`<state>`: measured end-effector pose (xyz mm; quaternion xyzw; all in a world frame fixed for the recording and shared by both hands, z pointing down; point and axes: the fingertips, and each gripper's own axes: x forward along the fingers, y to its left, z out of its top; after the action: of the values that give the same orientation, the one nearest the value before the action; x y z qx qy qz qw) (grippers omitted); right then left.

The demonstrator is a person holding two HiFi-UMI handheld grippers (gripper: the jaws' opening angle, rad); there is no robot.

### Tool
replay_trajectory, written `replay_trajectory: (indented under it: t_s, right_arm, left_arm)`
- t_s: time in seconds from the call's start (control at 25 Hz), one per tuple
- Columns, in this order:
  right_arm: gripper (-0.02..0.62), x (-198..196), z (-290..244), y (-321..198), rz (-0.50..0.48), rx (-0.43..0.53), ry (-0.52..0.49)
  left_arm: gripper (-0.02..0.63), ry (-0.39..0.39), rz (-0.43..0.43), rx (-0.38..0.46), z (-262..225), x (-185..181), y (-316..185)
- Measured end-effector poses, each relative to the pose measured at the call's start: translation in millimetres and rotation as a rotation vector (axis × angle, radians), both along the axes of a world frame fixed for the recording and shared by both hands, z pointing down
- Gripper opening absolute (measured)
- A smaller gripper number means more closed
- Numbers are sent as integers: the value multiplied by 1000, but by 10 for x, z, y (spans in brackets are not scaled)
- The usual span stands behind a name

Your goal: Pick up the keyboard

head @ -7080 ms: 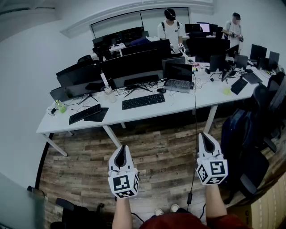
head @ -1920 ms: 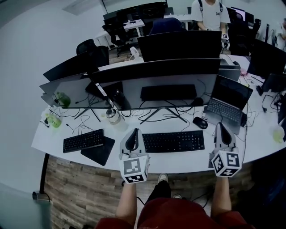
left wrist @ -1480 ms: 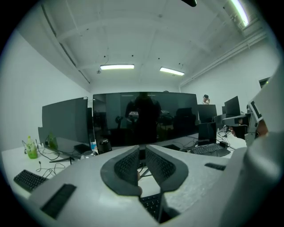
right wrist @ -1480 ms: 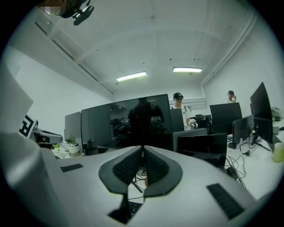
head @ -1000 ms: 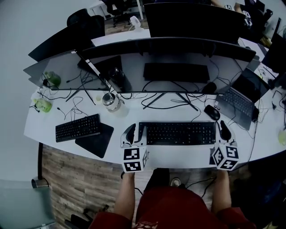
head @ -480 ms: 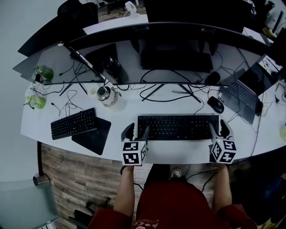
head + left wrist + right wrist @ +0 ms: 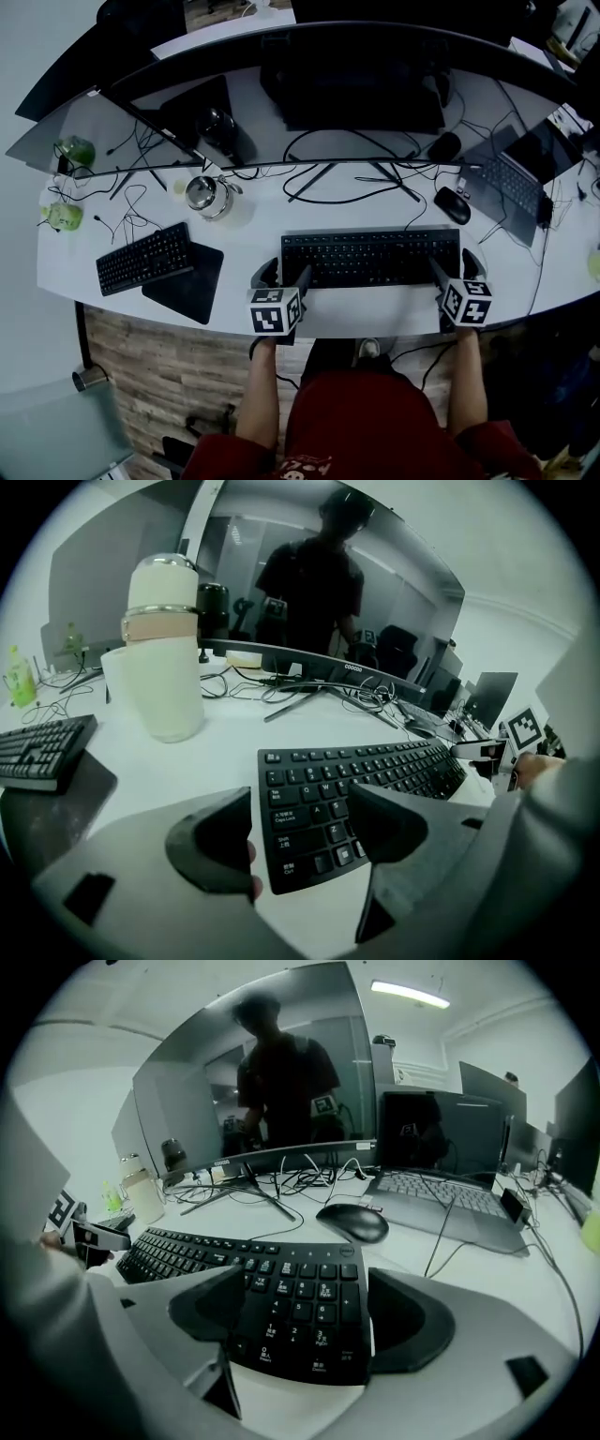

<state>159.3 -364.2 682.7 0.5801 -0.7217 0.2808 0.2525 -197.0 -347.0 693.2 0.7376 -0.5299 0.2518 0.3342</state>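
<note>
Left tongs (image 7: 284, 275), right tongs (image 7: 456, 266) just opened — straddling 2 ends of keyboard (image 7: 370, 257).

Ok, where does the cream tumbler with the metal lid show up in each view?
Head view: tumbler, up and left of the central keyboard.
Left gripper view: tumbler, large, upper left.
Right gripper view: tumbler, small, at left beyond the central keyboard.
Shared landmark: the central keyboard, seen in all three.

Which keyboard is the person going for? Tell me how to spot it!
Find the long white desk and its big curved monitor. Right in front of the monitor lies the keyboard, between the left gripper and right gripper. It is the wider one with a number pad; the smaller keyboard sits far left by a dark mat.
</note>
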Motion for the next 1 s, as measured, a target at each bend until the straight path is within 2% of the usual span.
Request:
replay_trajectory:
  t_s: [0.24, 0.56, 1.0]
  right_arm:
    - [399, 72, 208, -1, 2, -77, -15]
    - [403, 55, 307, -17, -9, -123, -42]
    - [407, 38, 335, -22, -11, -175, -96]
  left_arm:
    - [318, -7, 35, -60, 161, 45, -1]
    - [322, 34, 52, -118, 249, 67, -1]
    - [321, 2, 60, -136, 238, 45, 0]
